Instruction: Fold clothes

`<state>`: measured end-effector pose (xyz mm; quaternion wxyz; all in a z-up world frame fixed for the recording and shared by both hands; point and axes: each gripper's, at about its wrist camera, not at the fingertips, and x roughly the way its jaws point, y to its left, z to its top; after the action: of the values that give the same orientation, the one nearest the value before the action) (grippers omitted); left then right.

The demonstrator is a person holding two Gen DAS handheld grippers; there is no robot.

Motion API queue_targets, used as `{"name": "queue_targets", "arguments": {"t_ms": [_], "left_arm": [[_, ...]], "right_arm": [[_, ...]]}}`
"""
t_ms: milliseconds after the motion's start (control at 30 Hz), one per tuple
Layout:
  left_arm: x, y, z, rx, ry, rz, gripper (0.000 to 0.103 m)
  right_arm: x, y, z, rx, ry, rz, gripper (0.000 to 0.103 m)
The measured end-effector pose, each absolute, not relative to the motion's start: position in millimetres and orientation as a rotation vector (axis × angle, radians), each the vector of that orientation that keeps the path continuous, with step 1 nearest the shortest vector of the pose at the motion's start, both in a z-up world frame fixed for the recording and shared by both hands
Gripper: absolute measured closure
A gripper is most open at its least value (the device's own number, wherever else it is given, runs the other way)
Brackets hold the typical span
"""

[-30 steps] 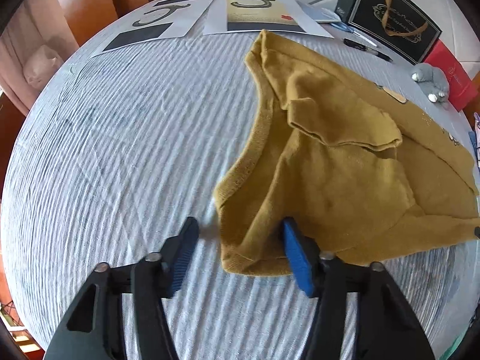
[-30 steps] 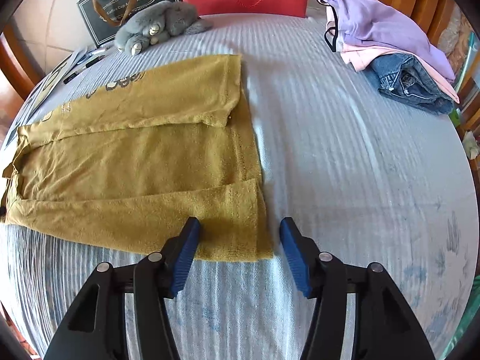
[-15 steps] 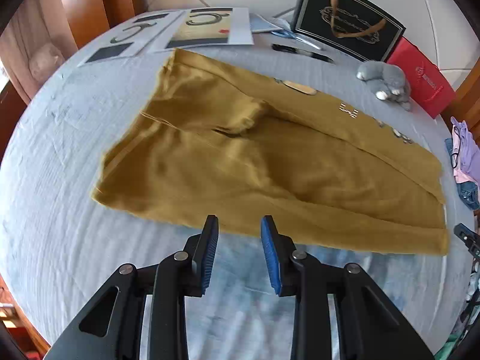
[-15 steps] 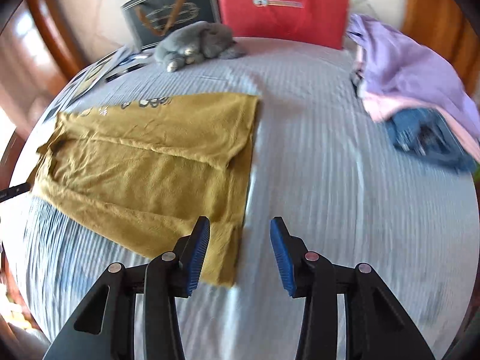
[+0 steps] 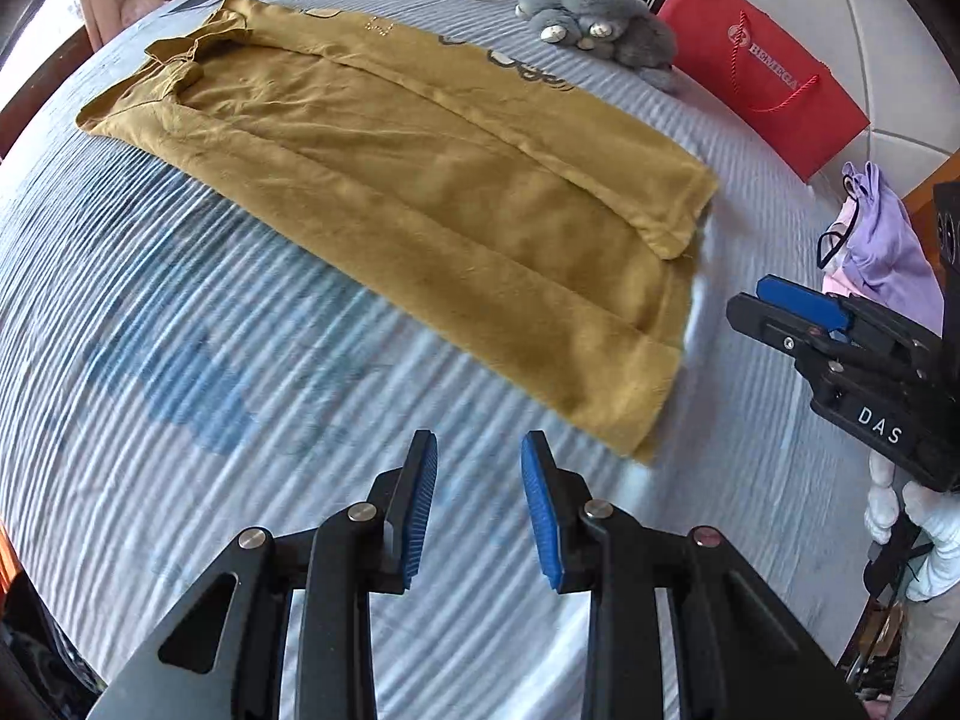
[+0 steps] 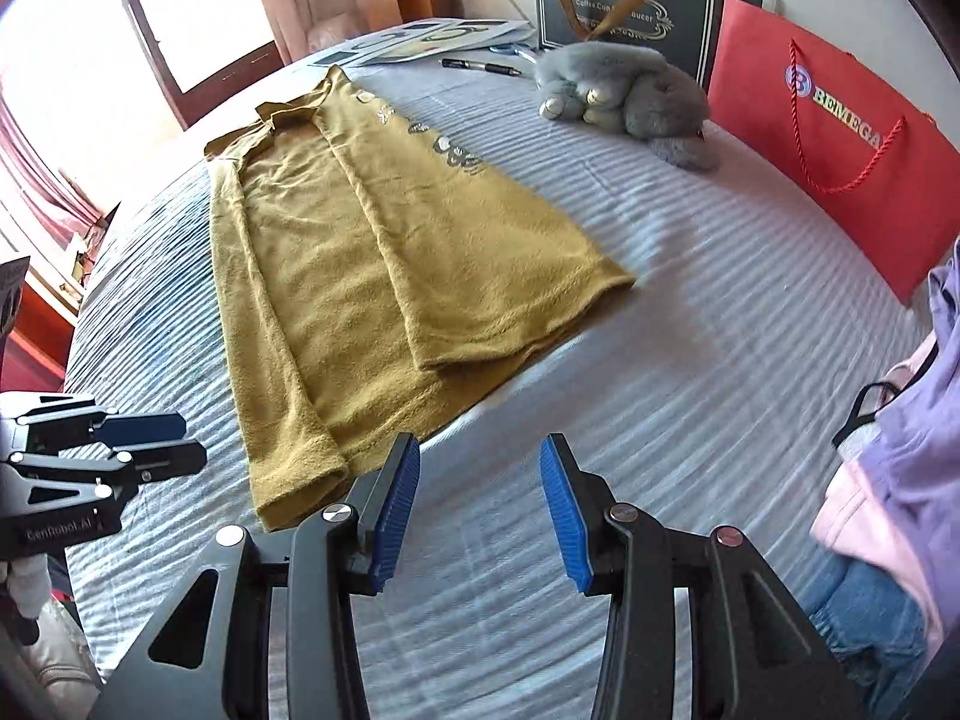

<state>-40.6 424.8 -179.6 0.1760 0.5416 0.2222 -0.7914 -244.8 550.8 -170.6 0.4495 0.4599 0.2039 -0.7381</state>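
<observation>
A mustard-yellow shirt lies flat on the striped bedcover, both long sides folded inward into a narrow strip, collar at the far left. It also shows in the right wrist view. My left gripper is open and empty, above the bedcover just short of the shirt's hem corner. My right gripper is open and empty, near the hem end; it also shows at the right of the left wrist view. The left gripper shows at the left edge of the right wrist view.
A grey plush toy, a red bag and a dark gift bag stand at the back. A pile of purple, pink and denim clothes lies at the right. Papers and a pen lie beyond the collar.
Both grippers have let go of the shirt and pulled back and up from it. The left gripper has swung toward the hem end. The shirt now lies as a narrow folded strip.
</observation>
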Motion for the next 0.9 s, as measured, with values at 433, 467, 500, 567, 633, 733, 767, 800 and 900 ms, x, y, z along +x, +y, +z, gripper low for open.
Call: {"name": "queue_targets", "arguments": {"t_ms": [433, 467, 500, 567, 633, 733, 767, 800, 900], "left_arm": [[-65.6, 464.5, -189.3, 1.257, 0.761, -1.886, 0.073], [-66.4, 464.0, -189.5, 1.244, 0.773, -1.868, 0.073], [-67.1, 463.4, -189.8, 1.235, 0.784, -1.852, 0.073], [-68.5, 462.2, -190.3, 1.219, 0.807, -1.819, 0.073], [-65.1, 462.5, -190.9, 1.207, 0.837, -1.798, 0.073], [-61.8, 462.5, -192.6, 1.160, 0.869, -1.784, 0.068], [-63.3, 462.7, -192.9, 1.149, 0.861, -1.784, 0.066], [-64.4, 463.8, -193.1, 1.144, 0.852, -1.785, 0.064], [-67.0, 466.0, -194.2, 1.140, 0.830, -1.789, 0.064]], "right_arm": [[-302.8, 520.4, -156.6, 0.940, 0.836, -1.589, 0.069], [-306.5, 515.3, -159.8, 0.935, 0.845, -1.574, 0.069], [-310.3, 510.3, -163.0, 0.930, 0.853, -1.558, 0.069], [-317.7, 503.7, -170.1, 0.929, 0.851, -1.542, 0.069], [-322.5, 498.1, -177.3, 0.922, 0.867, -1.535, 0.069], [-324.6, 493.3, -184.3, 0.893, 0.890, -1.516, 0.069], [-324.7, 491.8, -185.6, 0.884, 0.890, -1.508, 0.069], [-324.7, 490.4, -186.9, 0.875, 0.889, -1.500, 0.069], [-330.4, 490.6, -189.7, 0.904, 0.831, -1.493, 0.069]]}}
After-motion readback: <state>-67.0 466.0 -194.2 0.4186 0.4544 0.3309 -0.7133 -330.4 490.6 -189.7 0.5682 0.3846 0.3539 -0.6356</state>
